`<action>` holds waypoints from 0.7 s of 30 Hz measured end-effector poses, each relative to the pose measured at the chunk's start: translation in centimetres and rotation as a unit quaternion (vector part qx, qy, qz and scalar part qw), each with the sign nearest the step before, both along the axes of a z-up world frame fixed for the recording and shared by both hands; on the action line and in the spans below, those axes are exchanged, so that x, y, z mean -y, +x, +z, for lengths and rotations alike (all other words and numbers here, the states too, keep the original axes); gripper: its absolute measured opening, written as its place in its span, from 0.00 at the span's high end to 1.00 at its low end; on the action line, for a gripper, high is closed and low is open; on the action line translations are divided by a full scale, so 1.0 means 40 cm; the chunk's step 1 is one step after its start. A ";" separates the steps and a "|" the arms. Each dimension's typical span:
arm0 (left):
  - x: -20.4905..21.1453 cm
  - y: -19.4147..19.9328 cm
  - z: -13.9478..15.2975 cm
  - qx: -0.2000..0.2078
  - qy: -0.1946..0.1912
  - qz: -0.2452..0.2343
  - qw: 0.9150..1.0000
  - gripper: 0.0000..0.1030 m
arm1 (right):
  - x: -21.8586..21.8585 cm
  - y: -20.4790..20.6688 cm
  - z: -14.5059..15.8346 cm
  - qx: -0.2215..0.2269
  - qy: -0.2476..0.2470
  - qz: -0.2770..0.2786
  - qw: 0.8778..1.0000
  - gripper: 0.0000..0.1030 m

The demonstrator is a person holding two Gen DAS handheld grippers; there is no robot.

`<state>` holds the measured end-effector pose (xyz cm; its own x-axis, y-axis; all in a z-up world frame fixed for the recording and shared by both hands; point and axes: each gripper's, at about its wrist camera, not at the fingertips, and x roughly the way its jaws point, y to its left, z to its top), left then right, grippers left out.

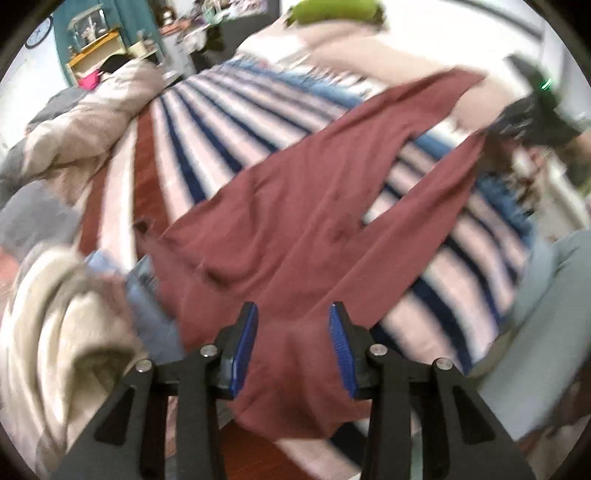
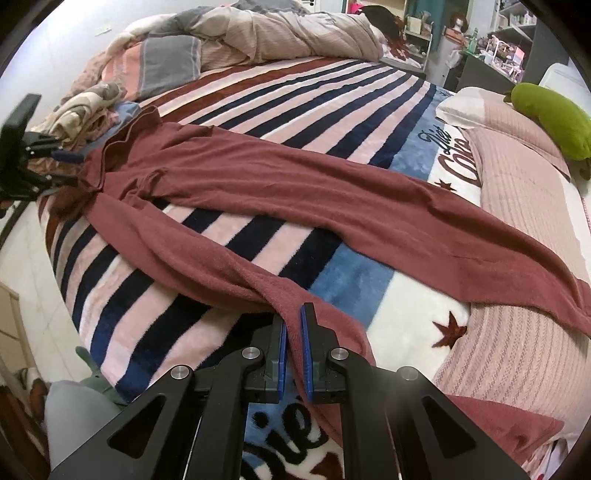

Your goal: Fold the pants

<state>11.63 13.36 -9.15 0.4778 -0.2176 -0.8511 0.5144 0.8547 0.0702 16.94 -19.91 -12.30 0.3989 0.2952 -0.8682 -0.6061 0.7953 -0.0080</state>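
Dark red pants [image 2: 295, 184] lie spread on the striped blanket, waist at the left and both legs running right. My right gripper [image 2: 293, 328] is shut on the hem end of the near leg, with the cloth pinched between its blue pads. In the left wrist view, which is blurred, the pants [image 1: 314, 206] stretch away from my left gripper [image 1: 293, 321]. Its jaws stand apart with the waist cloth bunched between them, and the pads are not pressing on it. The right wrist view shows the left gripper [image 2: 68, 168] straddling the waistband at the bed's left edge. The right gripper [image 1: 487, 136] is blurred.
The striped blanket [image 2: 258, 96] covers the bed. A bundled duvet [image 2: 280, 33] and a grey pillow [image 2: 166, 59] lie at the back. Loose clothes [image 2: 88, 107] sit near the waistband. Pink pillows [image 2: 524, 177] and a green plush [image 2: 554, 118] are at the right. A grey-clad leg [image 2: 74, 417] is near the front edge.
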 end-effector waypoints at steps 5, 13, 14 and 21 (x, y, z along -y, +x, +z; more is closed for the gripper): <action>0.111 0.046 -0.044 -0.022 0.012 -0.061 0.998 0.60 | 0.006 -0.005 0.011 0.006 0.003 -0.002 1.000 0.98; 0.166 0.092 -0.156 -0.079 0.044 -0.094 0.991 0.87 | 0.025 -0.016 0.050 0.029 0.030 -0.016 0.999 0.98; 0.163 0.087 -0.157 -0.081 0.050 -0.090 0.991 0.92 | 0.023 -0.015 0.049 0.031 0.028 -0.016 0.999 0.98; 0.111 0.090 -0.093 -0.039 0.031 -0.026 0.998 0.98 | 0.018 0.026 0.055 0.042 0.038 -0.031 0.998 0.98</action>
<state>15.22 8.91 -12.86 0.3996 -0.1861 -0.8976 0.5633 0.8223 0.0803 17.97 -20.64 -10.09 0.4891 0.3306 -0.8071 -0.5550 0.8318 0.0045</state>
